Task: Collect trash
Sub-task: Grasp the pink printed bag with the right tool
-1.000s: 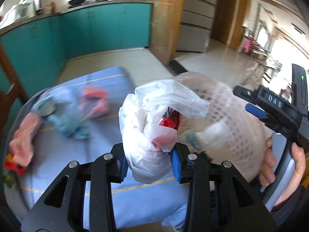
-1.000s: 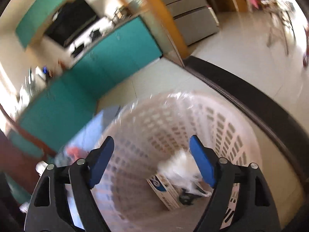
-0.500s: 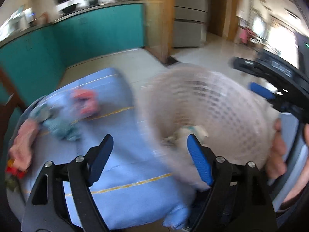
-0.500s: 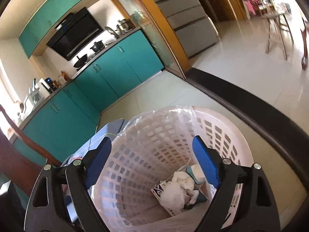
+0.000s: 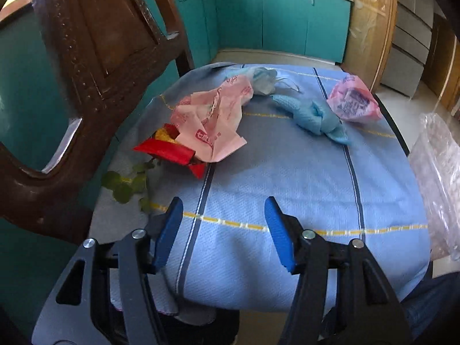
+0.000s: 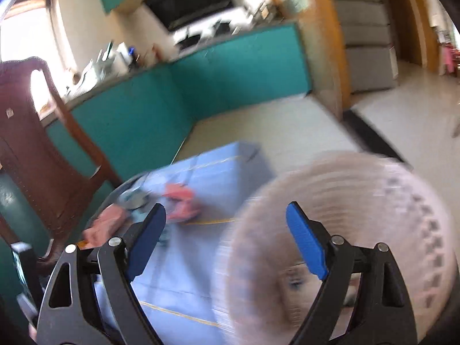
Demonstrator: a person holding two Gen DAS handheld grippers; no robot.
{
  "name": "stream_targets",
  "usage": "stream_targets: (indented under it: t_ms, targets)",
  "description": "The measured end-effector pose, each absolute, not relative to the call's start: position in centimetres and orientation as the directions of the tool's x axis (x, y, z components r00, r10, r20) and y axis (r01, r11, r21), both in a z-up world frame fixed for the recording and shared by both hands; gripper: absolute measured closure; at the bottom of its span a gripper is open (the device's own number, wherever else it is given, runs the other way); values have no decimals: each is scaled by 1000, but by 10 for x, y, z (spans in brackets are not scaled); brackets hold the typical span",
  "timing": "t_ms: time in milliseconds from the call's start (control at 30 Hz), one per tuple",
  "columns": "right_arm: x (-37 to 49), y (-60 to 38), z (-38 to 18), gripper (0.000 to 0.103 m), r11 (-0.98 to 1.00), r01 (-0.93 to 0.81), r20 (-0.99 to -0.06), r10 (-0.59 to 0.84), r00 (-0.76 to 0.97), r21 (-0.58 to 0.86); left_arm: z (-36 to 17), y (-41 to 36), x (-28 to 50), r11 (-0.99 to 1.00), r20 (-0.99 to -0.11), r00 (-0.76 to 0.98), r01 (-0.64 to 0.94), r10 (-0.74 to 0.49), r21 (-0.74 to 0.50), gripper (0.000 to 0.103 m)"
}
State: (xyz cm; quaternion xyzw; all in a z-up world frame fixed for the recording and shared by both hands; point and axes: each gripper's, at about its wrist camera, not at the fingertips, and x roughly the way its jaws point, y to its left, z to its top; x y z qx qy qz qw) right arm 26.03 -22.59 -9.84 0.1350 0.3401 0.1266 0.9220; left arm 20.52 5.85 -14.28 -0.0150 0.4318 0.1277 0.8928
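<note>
My left gripper [image 5: 223, 224] is open and empty above the near part of a blue tablecloth [image 5: 287, 184]. On the cloth lie a pink plastic bag [image 5: 212, 118] over a red wrapper [image 5: 169, 151], a crumpled blue cloth [image 5: 313, 115], a pale blue wad [image 5: 263, 79], a small pink bag [image 5: 355, 102] and green leaves [image 5: 126, 184]. My right gripper [image 6: 225, 235] is open and empty above the white lined trash basket [image 6: 353, 230], which is blurred. The basket's edge shows in the left wrist view [image 5: 440, 178].
A dark wooden chair [image 5: 95, 66] stands at the table's left side. Teal kitchen cabinets [image 5: 281, 20] run along the back wall. Tiled floor [image 6: 287, 126] lies beyond the table. A black gripper handle [image 6: 23, 264] shows at the lower left of the right wrist view.
My left gripper let go of the white bag into the basket, opened, and swung left over the table. My right gripper swung left, so the basket now sits at its right.
</note>
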Motion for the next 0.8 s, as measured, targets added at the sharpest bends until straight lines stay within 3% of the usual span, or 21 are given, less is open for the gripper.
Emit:
stream_targets:
  t_ms: [200,367,533,600,633,800]
  targets:
    - [339,-129,-127,19,964,-155,-725,265,635,216,-132,56,196,975,-764,615,-205,198,88,38]
    - [365,-102,-151,19,993,-84,-775,114,622,79,-126,59,184,972,-757,616,-206,220,114,34]
    - [380,-101,-174,19,995,-83,-812,95,575,58,-126,59,182,972,-759,613,-200,220,120,32]
    - [377,-101,-179,29,992,-108,-807,114,579,63,-128,58,183,973,-761,612,-198,216,118,32]
    - [374,-101,-179,46,987,-136,-802,146,580,81,-128,57,184,974,-761,612,-197,213,114,32]
    - [359,-97,-169,56,973,-222,-779,188,598,64,-130,50,185,977,-762,616,-186,200,107,32]
